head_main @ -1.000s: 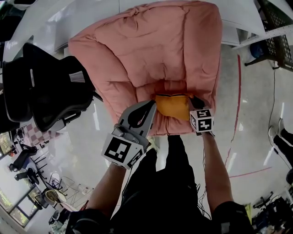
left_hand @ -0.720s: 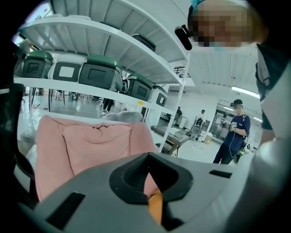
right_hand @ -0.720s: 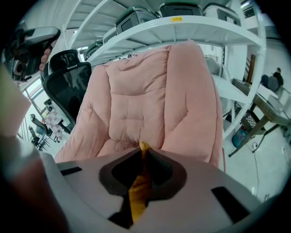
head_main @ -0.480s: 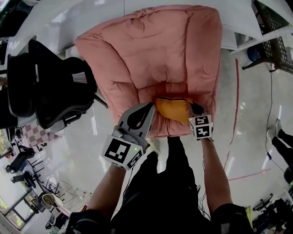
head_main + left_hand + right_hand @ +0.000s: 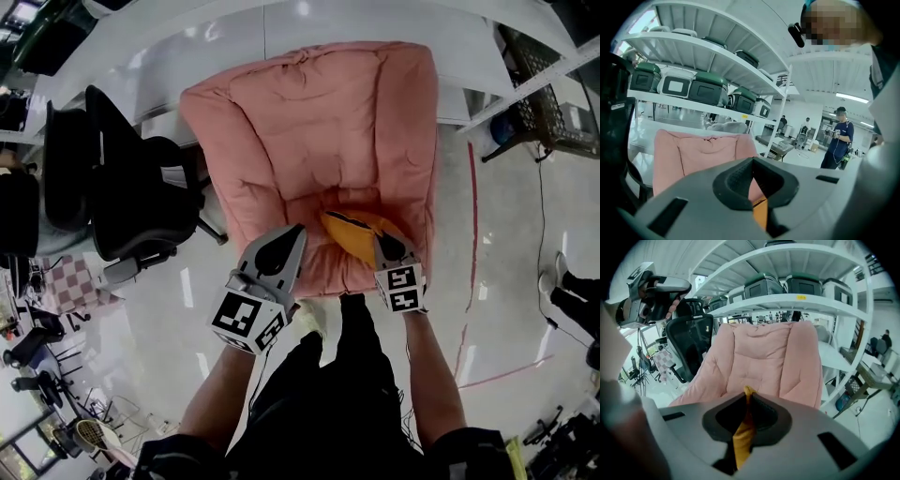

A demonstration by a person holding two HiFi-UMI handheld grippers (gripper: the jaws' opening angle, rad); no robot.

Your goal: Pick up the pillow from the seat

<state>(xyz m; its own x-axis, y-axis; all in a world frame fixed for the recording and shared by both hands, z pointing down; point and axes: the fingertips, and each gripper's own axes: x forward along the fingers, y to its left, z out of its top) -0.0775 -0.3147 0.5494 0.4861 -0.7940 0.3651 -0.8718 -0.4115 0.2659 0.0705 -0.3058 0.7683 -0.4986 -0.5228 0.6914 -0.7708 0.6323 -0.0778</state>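
An orange pillow (image 5: 356, 234) lies tilted at the front of the pink padded chair (image 5: 319, 122), its right end raised. My right gripper (image 5: 382, 240) is shut on that end. In the right gripper view a fold of orange pillow (image 5: 742, 437) is pinched between the jaws, with the pink chair (image 5: 764, 357) behind. My left gripper (image 5: 292, 232) hovers just left of the pillow, shut and holding nothing. Through its narrow gap in the left gripper view, a sliver of the pillow (image 5: 761, 213) and the pink chair (image 5: 698, 150) show behind the jaws.
A black office chair (image 5: 122, 187) stands close on the left of the pink chair. White shelving with green-lidded bins (image 5: 708, 86) runs behind. A person (image 5: 839, 140) stands far off at the right. A red line (image 5: 472, 234) marks the shiny floor to the right.
The right gripper has closed on the pillow's right end and raised it, so the pillow now sits tilted. The left gripper has stayed beside it.
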